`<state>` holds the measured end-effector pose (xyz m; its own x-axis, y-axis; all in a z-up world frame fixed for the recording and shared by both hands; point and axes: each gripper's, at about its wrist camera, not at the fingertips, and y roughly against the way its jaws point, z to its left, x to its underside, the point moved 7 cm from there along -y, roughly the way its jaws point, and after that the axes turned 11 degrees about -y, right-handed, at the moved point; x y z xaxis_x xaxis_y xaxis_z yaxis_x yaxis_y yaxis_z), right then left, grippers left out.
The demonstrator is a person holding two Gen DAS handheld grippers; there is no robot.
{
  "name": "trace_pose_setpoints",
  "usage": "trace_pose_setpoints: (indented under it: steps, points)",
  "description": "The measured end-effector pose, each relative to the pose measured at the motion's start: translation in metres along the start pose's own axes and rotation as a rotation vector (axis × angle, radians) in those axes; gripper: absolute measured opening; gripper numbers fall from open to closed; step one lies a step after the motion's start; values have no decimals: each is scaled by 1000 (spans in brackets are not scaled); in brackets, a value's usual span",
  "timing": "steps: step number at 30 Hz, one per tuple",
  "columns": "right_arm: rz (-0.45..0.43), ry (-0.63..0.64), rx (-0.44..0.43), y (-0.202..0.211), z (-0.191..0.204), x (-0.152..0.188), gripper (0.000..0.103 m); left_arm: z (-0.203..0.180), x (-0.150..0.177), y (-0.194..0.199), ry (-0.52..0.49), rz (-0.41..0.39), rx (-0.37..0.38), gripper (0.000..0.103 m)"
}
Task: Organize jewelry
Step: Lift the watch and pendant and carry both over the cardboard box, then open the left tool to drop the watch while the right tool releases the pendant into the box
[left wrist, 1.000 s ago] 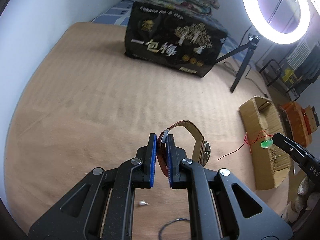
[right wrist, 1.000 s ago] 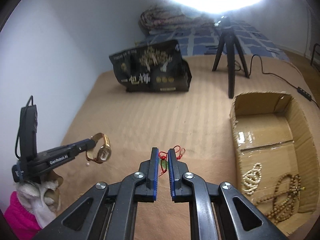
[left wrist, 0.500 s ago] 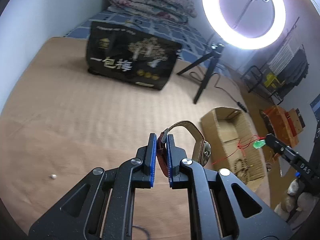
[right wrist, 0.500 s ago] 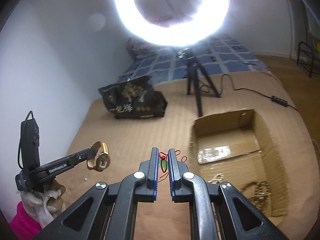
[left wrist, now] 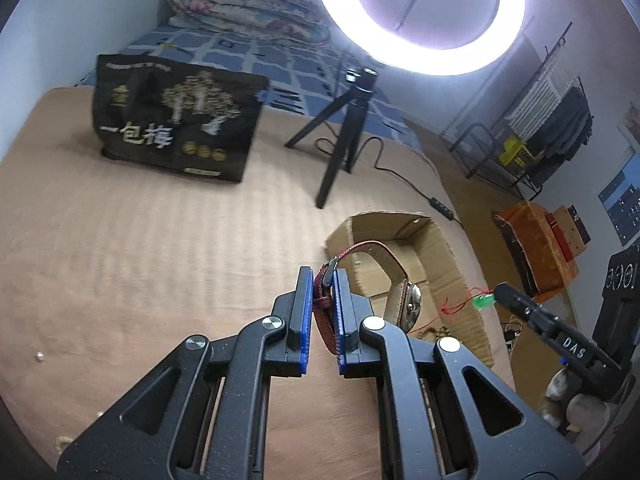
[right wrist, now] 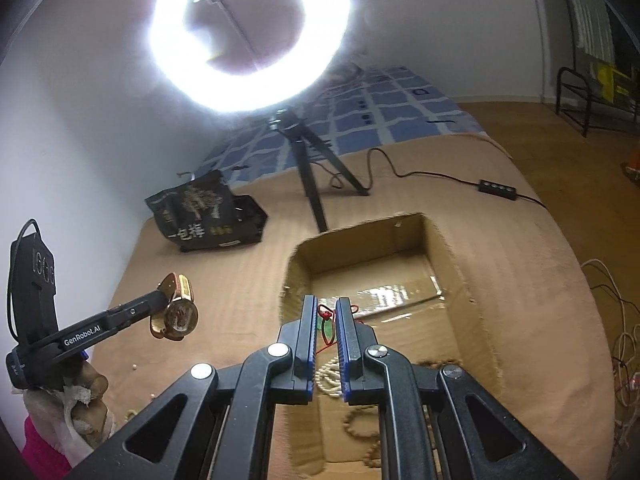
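Observation:
My left gripper [left wrist: 323, 284] is shut on the strap of a brown-strapped wristwatch [left wrist: 402, 286] and holds it in the air beside the near left corner of the open cardboard box [left wrist: 448, 256]. The watch also shows in the right wrist view [right wrist: 178, 314]. My right gripper [right wrist: 326, 312] is shut on a green pendant on a red cord [right wrist: 326, 322] and holds it over the box [right wrist: 472, 300]. The pendant also shows in the left wrist view [left wrist: 482, 302]. White pearl beads [right wrist: 328, 376] and brown wooden beads [right wrist: 360, 420] lie in the box.
A black printed bag [left wrist: 176, 132] stands at the back of the tan bed surface. A ring light [left wrist: 418, 12] on a black tripod [left wrist: 340, 128] stands behind the box, its cable [right wrist: 440, 178] running right. Small loose beads [left wrist: 39, 356] lie on the bedcover at left.
Both grippers have moved toward the box. The right gripper with the pendant now hangs over the box opening; the left gripper with the watch has come closer to the box's left side.

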<state>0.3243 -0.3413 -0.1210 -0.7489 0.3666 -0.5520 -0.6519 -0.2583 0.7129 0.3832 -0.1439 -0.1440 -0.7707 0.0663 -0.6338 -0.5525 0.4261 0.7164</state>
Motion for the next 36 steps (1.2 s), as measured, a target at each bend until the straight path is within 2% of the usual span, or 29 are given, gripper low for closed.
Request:
trace_pose_setpoints:
  steps: [10, 24, 27, 30, 31, 32, 36]
  points:
    - [23, -29, 26, -12, -28, -3, 7, -35, -2, -33, -29, 14, 22, 8]
    - [70, -77, 51, -35, -57, -2, 7, -52, -3, -76, -30, 44, 32, 8]
    - [72, -75, 54, -38, -58, -2, 7, -56, -3, -81, -30, 44, 57, 8]
    - [71, -82, 54, -39, -58, -3, 15, -59, -4, -81, -39, 29, 54, 10]
    - [66, -84, 57, -37, -58, -3, 27, -60, -5, -80, -46, 29, 51, 10]
    - [62, -83, 61, -37, -58, -4, 31, -61, -5, -79, -53, 28, 47, 10]
    - [57, -83, 63, -35, -58, -4, 31, -60, -5, -75, -67, 29, 34, 10]
